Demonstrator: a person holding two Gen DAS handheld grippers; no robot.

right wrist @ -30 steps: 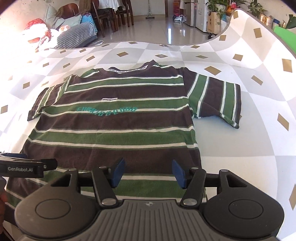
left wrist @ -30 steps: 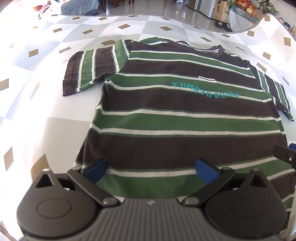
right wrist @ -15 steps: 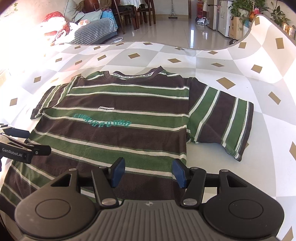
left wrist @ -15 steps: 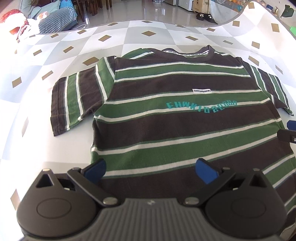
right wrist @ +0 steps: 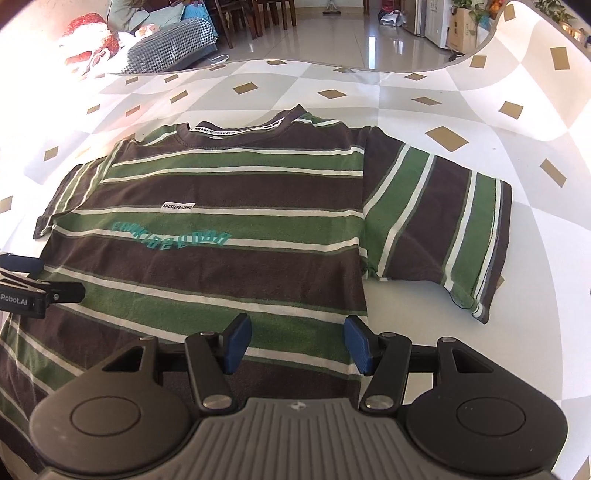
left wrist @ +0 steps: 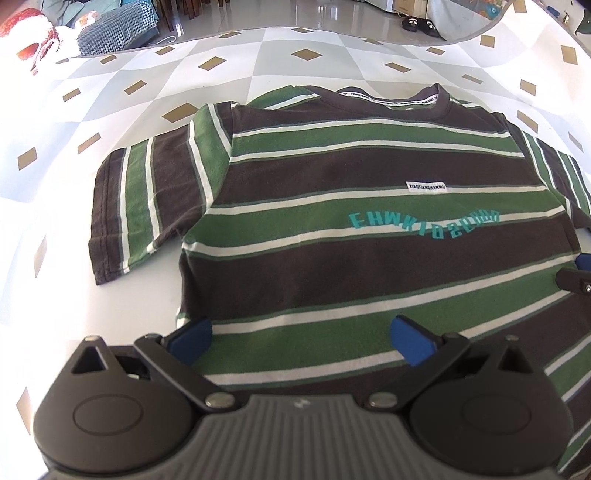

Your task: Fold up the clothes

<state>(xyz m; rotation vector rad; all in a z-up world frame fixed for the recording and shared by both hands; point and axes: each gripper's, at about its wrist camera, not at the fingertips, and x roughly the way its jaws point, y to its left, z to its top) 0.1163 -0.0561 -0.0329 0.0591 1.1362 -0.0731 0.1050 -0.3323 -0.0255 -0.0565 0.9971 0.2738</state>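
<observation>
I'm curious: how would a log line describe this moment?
striped T-shirt: flat, unfolded | left gripper: open, above shirt | right gripper: open, above shirt

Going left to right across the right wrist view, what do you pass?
left gripper → shirt's left sleeve → teal lettering → shirt's right sleeve → bare tablecloth

A T-shirt [left wrist: 332,266] [right wrist: 221,251] lies flat, front up, on a table [left wrist: 110,110] [right wrist: 480,122], its collar [left wrist: 388,99] at the far side and its sleeves [left wrist: 147,206] [right wrist: 443,229] spread out to either side. The left gripper [left wrist: 299,336] hangs over the shirt's near left edge and the right gripper [right wrist: 295,341] over its near right edge, each with the cloth below its parted fingers. Beyond the table's far edge lies open floor [right wrist: 332,37], with chairs [right wrist: 258,14] farther back.
</observation>
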